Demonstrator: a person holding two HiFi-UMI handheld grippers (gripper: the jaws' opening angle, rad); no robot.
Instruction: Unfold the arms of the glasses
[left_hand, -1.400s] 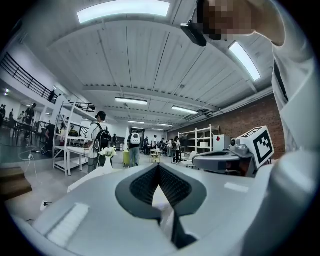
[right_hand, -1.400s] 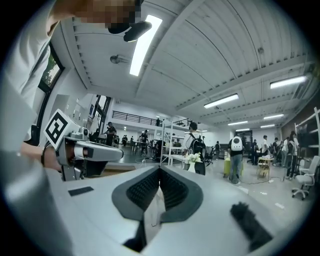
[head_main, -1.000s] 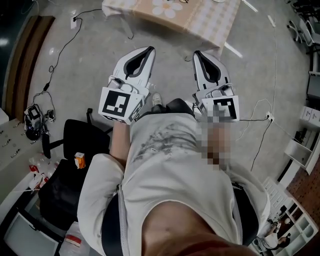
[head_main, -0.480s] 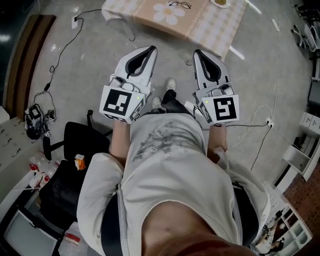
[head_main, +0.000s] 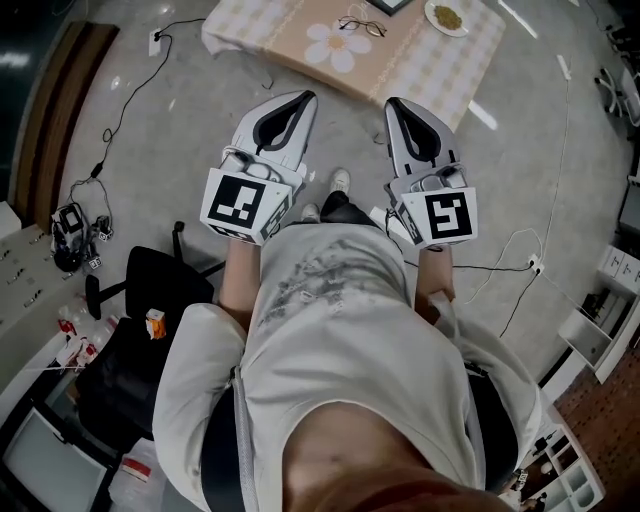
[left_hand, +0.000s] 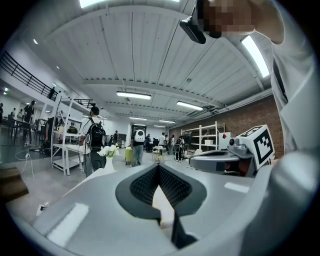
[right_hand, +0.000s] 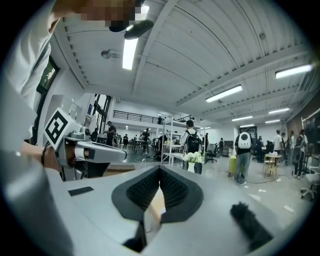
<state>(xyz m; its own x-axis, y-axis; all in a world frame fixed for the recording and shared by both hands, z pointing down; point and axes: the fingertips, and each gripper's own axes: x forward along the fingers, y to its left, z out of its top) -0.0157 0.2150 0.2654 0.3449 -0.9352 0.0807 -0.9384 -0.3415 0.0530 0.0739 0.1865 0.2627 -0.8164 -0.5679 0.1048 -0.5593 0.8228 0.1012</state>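
glasses (head_main: 361, 25) sit far off at 12 o'clock on the table (head_main: 430, 72); left gripper (head_main: 300, 100) and right gripper (head_main: 396, 104) have fingers (left_hand: 142, 186) closed on nothing; arrive unopened and you'd probably shove the frames away

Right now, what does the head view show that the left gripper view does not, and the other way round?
Only the head view: the glasses lying on the checked table, a plate near them, a black chair. Only the left gripper view: white flowers, a shelf rack, a person with a backpack. Both: the left gripper and the right gripper, each shut and empty, side by side.
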